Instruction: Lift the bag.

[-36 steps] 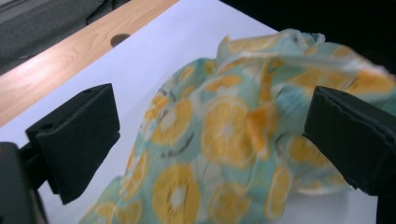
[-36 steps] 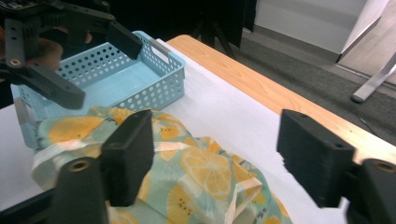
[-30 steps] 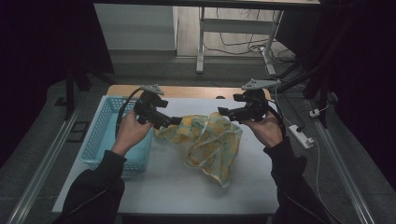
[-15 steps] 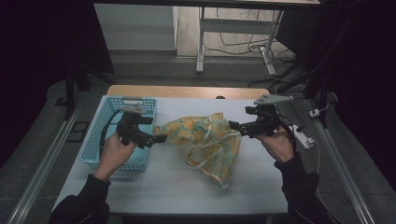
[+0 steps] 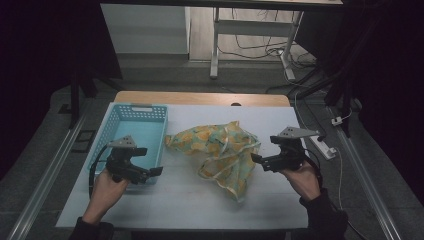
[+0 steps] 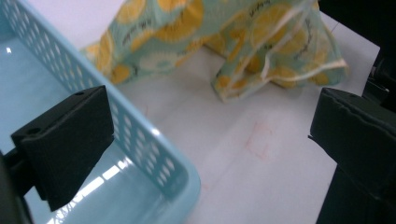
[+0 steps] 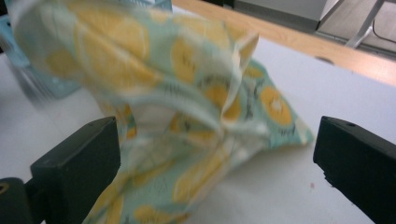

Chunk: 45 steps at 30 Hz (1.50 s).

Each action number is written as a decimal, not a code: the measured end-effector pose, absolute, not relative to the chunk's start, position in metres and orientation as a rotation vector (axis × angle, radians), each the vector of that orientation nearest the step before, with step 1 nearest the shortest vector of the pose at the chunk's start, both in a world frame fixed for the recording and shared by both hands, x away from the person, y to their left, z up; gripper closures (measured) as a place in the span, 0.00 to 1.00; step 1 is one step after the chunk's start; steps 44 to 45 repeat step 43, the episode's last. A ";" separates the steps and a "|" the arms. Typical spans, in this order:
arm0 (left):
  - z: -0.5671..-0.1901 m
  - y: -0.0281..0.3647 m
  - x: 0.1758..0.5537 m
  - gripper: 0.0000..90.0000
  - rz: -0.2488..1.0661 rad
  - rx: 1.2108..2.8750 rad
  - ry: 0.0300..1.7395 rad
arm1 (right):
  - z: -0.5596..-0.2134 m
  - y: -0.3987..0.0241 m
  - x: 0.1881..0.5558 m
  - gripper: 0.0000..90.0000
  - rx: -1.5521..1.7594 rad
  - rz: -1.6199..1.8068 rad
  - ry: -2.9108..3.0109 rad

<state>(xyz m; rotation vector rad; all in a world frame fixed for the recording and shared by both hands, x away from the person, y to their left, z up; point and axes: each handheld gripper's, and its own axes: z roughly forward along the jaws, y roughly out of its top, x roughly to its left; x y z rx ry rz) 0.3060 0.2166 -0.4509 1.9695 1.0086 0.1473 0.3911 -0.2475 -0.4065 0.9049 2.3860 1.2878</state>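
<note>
Your white table (image 5: 180, 200) carries two things: the light-blue perforated basket (image 5: 134, 131) sits at its left side, and the lemon-print cloth (image 5: 220, 150) lies crumpled near the middle, just beside the basket.

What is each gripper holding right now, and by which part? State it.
Nothing. The left gripper and right gripper are both open, clear of the cloth.

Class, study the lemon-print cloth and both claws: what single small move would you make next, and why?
Probably ease the right claw forward to an edge of the cloth and close on it. Its jaws have just been opening and stand wide, pressing nothing, with the crumpled cloth right ahead on the table. The left claw, also open, sits by the blue basket.
</note>
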 end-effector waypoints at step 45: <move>-0.520 0.265 0.219 0.00 0.225 1.959 1.307 | -0.501 -0.304 0.310 0.00 1.115 1.035 2.401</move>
